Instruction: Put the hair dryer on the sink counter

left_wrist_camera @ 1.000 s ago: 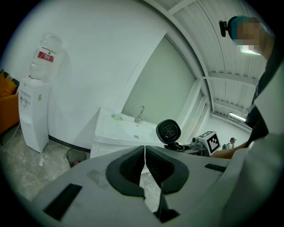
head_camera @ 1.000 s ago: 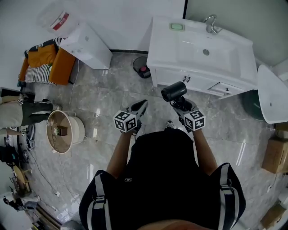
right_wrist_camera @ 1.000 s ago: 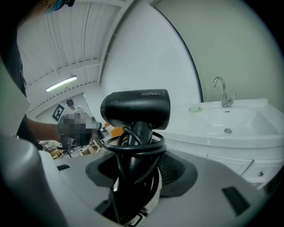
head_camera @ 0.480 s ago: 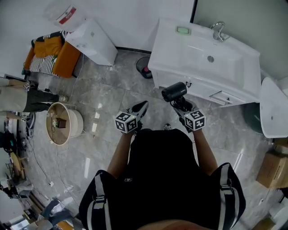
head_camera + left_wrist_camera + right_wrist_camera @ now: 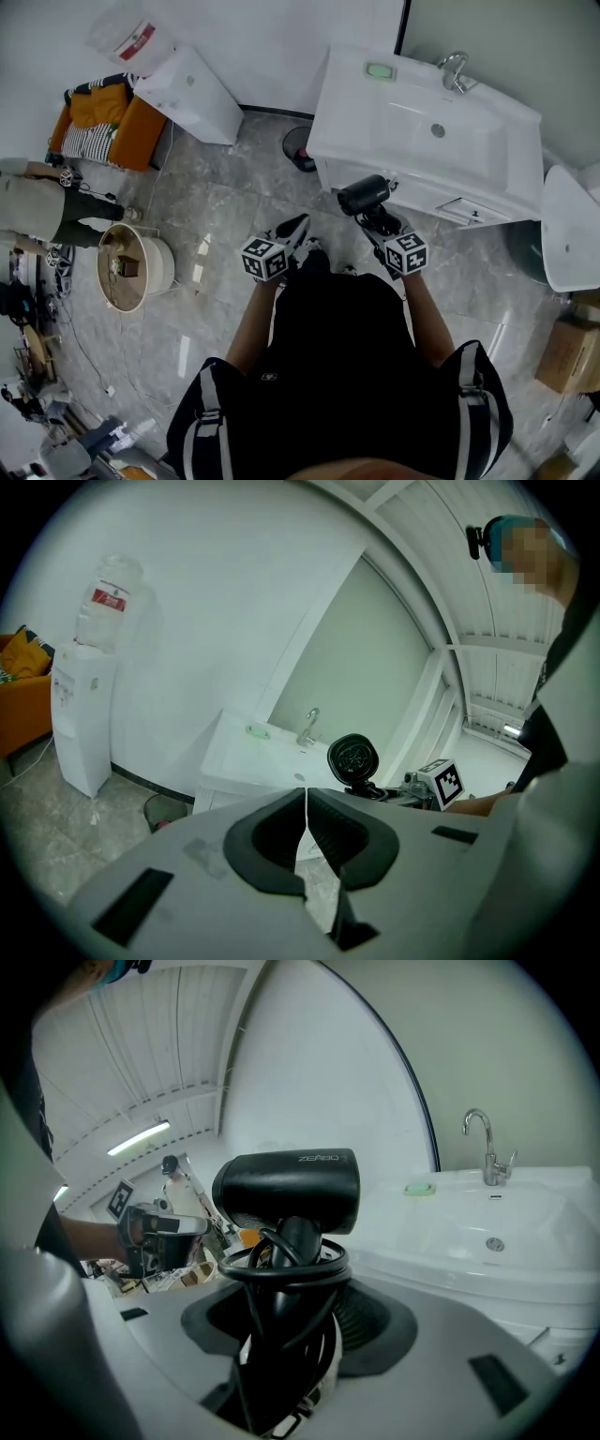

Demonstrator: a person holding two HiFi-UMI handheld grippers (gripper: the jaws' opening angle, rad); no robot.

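Observation:
A black hair dryer [image 5: 364, 195] stands up out of my right gripper [image 5: 380, 220], which is shut on its cord-wrapped handle. In the right gripper view the dryer's barrel [image 5: 291, 1190] lies crosswise above the jaws and the looped cord fills the gap between them [image 5: 291, 1335]. The white sink counter [image 5: 352, 103] is ahead of the dryer, with a faucet [image 5: 454, 70] and a green soap dish [image 5: 380, 70] on it. The dryer is in the air in front of the cabinet. My left gripper [image 5: 292, 230] is shut and holds nothing; its tips touch [image 5: 306, 794].
A white water dispenser [image 5: 192, 94] stands by the wall at the left, next to an orange seat [image 5: 98, 127]. A small bin [image 5: 298, 148] sits beside the cabinet. A round basket [image 5: 131, 272] and a person [image 5: 37, 206] are at far left. A white fixture [image 5: 567, 211] stands at the right.
The sink counter has shifted slightly right and down in the head view, so the hair dryer sits closer to the cabinet front. Both grippers keep their state. The person at left has moved.

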